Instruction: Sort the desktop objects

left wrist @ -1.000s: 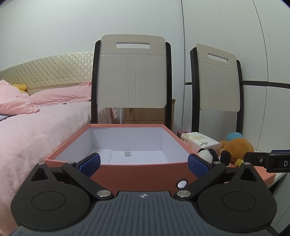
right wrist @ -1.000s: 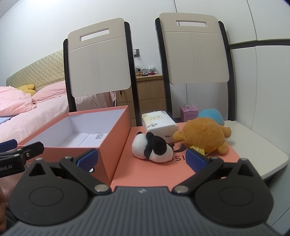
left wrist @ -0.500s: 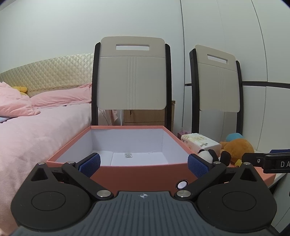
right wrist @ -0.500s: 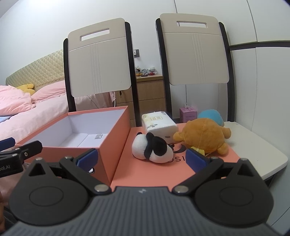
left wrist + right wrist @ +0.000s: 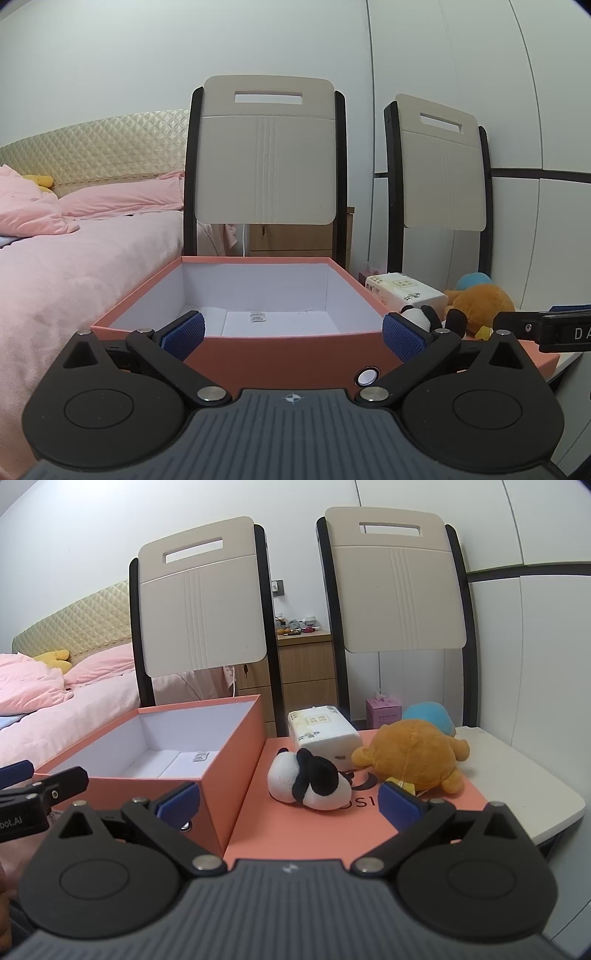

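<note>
Black-and-white panda plush (image 5: 308, 779) lies on its side; both grippers' fingers (image 5: 397, 805) spread wide, empty.

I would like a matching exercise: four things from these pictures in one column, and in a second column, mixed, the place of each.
Things:
1. panda
2. tissue pack
3. orange plush
4. label

Places:
A. on the white floor inside the box
B. on the lid, nearest the right gripper
C. at the lid's right side, in front of the blue plush
D. behind the panda, at the lid's far end

Pairs: 1-B, 2-D, 3-C, 4-A
</note>
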{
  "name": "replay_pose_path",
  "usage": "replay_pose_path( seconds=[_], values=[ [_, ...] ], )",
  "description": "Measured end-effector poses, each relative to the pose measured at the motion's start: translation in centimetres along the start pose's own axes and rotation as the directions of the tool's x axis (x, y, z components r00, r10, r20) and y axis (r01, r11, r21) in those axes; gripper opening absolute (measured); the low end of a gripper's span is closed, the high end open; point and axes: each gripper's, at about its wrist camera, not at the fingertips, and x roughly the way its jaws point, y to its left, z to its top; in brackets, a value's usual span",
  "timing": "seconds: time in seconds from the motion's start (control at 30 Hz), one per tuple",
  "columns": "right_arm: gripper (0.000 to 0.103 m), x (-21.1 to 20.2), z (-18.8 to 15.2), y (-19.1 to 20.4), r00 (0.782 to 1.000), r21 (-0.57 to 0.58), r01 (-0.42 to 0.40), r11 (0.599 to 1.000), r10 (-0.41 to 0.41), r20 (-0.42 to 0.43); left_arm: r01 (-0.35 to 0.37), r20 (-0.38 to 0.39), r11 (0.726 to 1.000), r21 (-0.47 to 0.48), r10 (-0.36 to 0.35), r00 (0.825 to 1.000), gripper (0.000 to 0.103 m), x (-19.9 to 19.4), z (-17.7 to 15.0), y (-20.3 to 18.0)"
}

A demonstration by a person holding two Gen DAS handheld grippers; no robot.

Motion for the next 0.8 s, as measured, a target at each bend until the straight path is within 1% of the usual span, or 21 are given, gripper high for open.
replay_pose_path(
  seconds=[0.2, 0.37, 0.47, 0.53, 0.63, 0.7, 0.73, 0.8],
  values=[
    [0.103, -0.3, 0.1, -0.3, 1.000, 0.010, -0.025, 1.000, 0.025, -0.002, 0.024, 0.027, 1.000, 0.007, -0.025, 0.999, 0.103, -0.1, -0.6, -0.9],
    [0.103, -1.2, 0.1, -1.4, 0.999, 0.003, -0.034, 0.999, 0.034, 0.005, 0.078, 0.034, 0.997, 0.018, -0.078, 0.996, 0.102, -0.1, -1.0, -2.4],
    [0.103, -2.2, 0.1, -2.7, 0.999, 0.011, -0.032, 0.999, 0.032, 0.015, 0.107, 0.023, 0.993, 0.049, -0.108, 0.994, 0.094, 0.2, -1.0, -4.0],
    [0.103, -2.9, 0.1, -3.5, 0.999, 0.017, -0.031, 0.999, 0.031, 0.022, 0.140, 0.005, 0.989, 0.047, -0.140, 0.990, 0.081, 0.6, -1.0, -5.2],
    [0.103, -4.1, -0.1, -5.2, 0.999, 0.036, -0.019, 0.999, 0.018, 0.037, 0.194, -0.009, 0.980, 0.032, -0.194, 0.981, 0.072, 1.6, -1.0, -7.6],
    [0.103, -5.0, -0.2, -6.4, 0.999, 0.054, -0.011, 0.998, 0.008, 0.051, 0.223, -0.016, 0.974, 0.052, -0.222, 0.975, 0.069, 2.7, -1.2, -9.6],
    [0.103, -5.4, -0.3, -7.1, 0.998, 0.064, -0.007, 0.998, 0.003, 0.056, 0.237, -0.024, 0.969, 0.067, -0.236, 0.971, 0.066, 3.3, -1.3, -10.6],
    [0.103, -6.2, -0.4, -8.3, 0.998, 0.084, -0.001, 0.996, -0.005, 0.065, 0.257, -0.027, 0.961, 0.102, -0.256, 0.966, 0.066, 4.7, -1.6, -12.7]
  ],
)
